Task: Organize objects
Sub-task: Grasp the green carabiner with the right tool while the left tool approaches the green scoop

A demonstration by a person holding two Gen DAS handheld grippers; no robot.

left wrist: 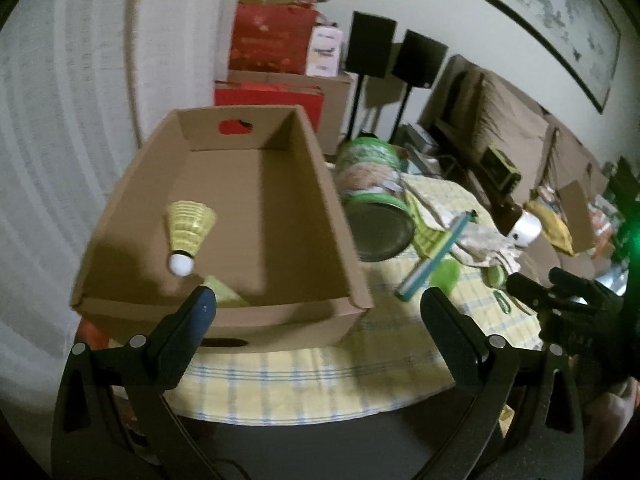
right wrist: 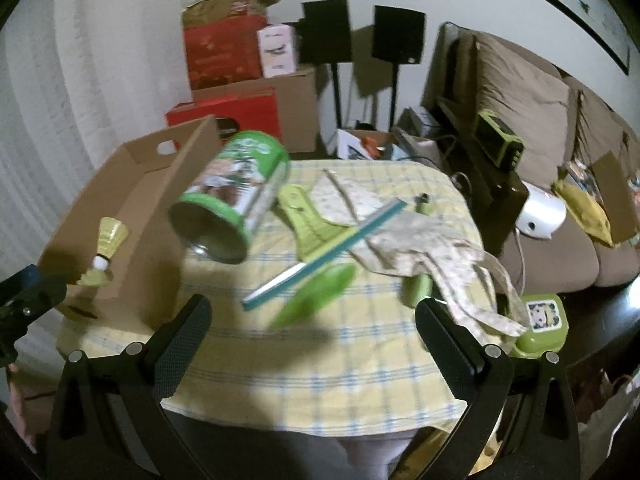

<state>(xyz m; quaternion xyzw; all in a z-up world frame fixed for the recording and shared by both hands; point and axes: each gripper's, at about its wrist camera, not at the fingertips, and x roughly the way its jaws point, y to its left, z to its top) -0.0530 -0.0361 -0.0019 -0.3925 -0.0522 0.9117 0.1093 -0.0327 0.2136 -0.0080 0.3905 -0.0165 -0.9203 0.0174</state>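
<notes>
An open cardboard box (left wrist: 304, 208) (right wrist: 152, 184) stands on the left of the table. Inside it a yellow shuttlecock (left wrist: 188, 236) (right wrist: 108, 244) points cork-down above a yellow-green item (left wrist: 226, 294); I cannot tell if it rests on the floor. A green tin (left wrist: 376, 204) (right wrist: 232, 196) lies on its side against the box's right wall. My left gripper (left wrist: 320, 304) is open and holds nothing at the box's near edge. My right gripper (right wrist: 314, 312) is open and holds nothing, short of a teal-bladed squeegee (right wrist: 324, 252) (left wrist: 436, 256).
A patterned cloth bag (right wrist: 432, 240) and a green lidded box (right wrist: 540, 320) lie at the right of the yellow checked tablecloth (right wrist: 320, 380). A green board (right wrist: 308, 220) sits under the squeegee. Stacked boxes, speakers and a sofa stand behind the table.
</notes>
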